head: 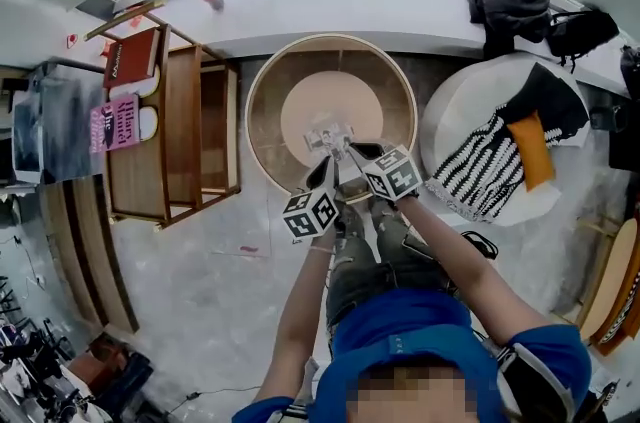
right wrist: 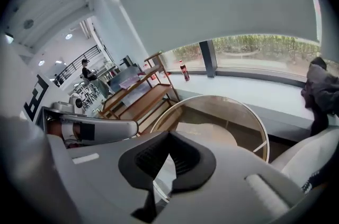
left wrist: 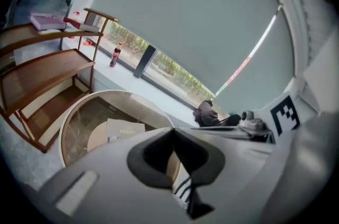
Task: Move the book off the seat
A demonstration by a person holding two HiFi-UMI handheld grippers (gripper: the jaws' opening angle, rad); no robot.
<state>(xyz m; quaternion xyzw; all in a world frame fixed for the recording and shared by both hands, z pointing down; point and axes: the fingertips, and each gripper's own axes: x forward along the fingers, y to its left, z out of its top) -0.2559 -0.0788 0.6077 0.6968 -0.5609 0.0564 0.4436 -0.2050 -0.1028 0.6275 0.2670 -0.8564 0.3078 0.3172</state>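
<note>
Left gripper (left wrist: 173, 131), right gripper (right wrist: 168, 136) both clenched, empty, side by side; book (head: 330, 133) flat on seat (head: 298, 114) just ahead of tips, about equally near both

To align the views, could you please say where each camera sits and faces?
Head view: on the head, steeply down at the round table; arms, left gripper, right gripper show.
Left gripper view: along its shut jaws, toward the wooden shelf.
Right gripper view: along its shut jaws; left gripper at left.
All three share the table.
</note>
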